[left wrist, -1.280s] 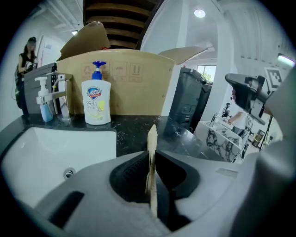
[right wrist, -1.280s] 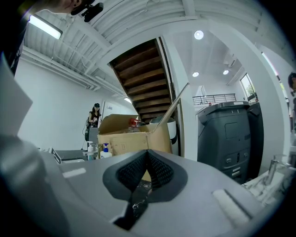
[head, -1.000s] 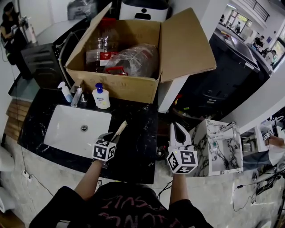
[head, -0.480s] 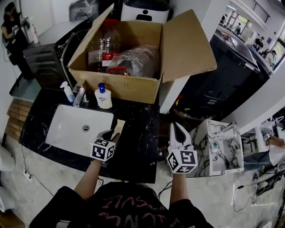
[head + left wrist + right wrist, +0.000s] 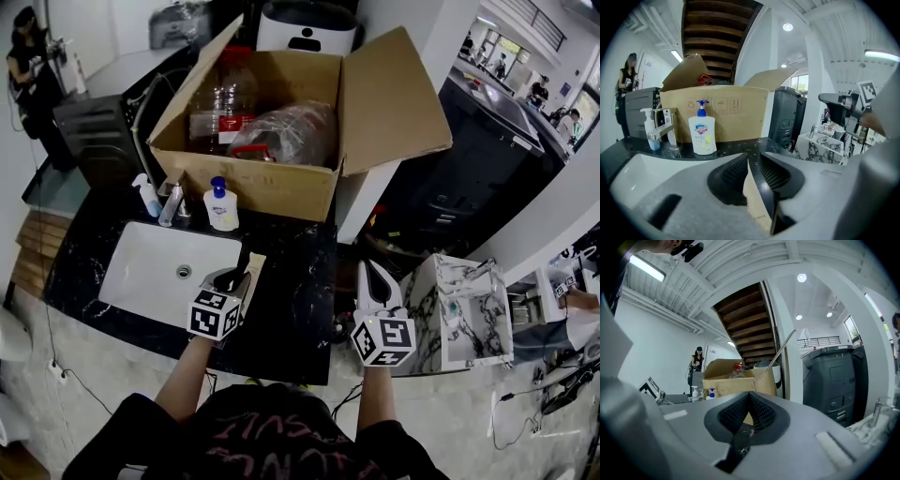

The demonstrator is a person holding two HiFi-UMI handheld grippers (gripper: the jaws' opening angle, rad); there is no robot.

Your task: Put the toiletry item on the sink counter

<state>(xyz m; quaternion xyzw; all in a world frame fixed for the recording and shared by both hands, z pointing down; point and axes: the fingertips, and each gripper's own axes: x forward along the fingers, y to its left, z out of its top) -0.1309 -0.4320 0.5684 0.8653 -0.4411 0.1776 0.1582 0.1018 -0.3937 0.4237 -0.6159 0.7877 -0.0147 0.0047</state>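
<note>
Tipped lower, toiletry box (image 5: 251, 271) points at carton (image 5: 246, 180), jaws closing on it

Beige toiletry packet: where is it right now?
Head view, left of centre: the beige packet sits between the left gripper's closing jaws, by the white sink's right edge on the black counter, nearer than the soap bottle.
</note>
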